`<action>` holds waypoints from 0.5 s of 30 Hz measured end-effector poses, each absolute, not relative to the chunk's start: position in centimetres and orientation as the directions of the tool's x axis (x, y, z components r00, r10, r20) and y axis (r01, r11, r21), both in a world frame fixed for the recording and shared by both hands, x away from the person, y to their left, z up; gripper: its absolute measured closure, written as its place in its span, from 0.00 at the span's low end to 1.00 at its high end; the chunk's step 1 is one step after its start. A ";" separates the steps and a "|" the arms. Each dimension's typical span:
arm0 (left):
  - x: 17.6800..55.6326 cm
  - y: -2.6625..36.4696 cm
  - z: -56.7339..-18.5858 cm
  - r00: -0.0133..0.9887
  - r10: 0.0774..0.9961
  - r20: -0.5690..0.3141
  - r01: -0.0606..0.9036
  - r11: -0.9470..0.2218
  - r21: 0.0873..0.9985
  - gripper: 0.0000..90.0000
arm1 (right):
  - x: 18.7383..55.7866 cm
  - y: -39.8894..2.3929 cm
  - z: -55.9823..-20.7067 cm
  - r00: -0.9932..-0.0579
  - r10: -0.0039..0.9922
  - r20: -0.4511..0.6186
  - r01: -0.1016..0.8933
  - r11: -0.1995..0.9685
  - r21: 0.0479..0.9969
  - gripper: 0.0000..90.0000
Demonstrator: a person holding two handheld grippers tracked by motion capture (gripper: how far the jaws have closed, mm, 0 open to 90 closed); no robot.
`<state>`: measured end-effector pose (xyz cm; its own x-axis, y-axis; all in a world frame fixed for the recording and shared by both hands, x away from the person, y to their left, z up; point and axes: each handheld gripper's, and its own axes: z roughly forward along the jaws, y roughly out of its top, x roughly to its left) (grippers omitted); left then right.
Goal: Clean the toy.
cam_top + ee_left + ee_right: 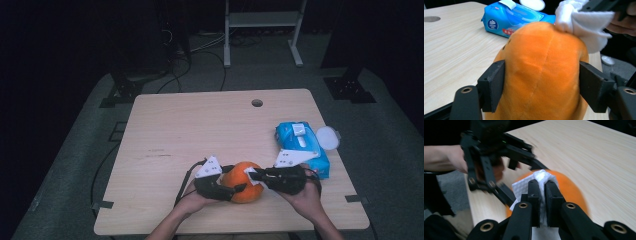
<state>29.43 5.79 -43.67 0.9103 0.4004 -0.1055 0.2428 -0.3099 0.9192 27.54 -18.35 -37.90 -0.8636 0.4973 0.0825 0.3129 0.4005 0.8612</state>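
An orange plush toy [243,192] [541,67] rests near the table's front edge. My left gripper [235,180] [541,85] grips it from the left, one black pad pressed into each side. The right gripper [251,175] [541,195] is shut on a crumpled white wipe [584,25] [524,187], which touches the top of the orange plush toy [571,190]. In the right gripper view, the left gripper [499,170] and the hand holding it are beyond the toy.
A blue pack of wet wipes [300,145] [516,17] lies to the right of the toy, flap open, with a round white lid [327,137] [532,3] beside it. The light wooden table [200,125] has a cable hole [257,103] at the back.
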 end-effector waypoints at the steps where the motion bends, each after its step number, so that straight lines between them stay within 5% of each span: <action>1: 29.2 5.5 -43.7 0.915 0.394 -0.089 0.227 -0.320 0.920 0.29 | 27.4 -17.9 -37.9 -0.870 0.487 0.081 0.308 0.406 0.860 0.92; 6: 28.6 5.0 -43.7 0.929 0.369 -0.041 0.178 -0.345 0.922 0.29 | 26.9 -16.2 -37.8 -0.881 0.474 0.007 0.253 0.459 0.851 0.92; 15: 29.4 5.9 -43.8 0.919 0.383 -0.091 0.219 -0.307 0.926 0.29 | 28.5 -20.1 -38.3 -0.817 0.575 0.054 0.325 0.381 0.866 0.92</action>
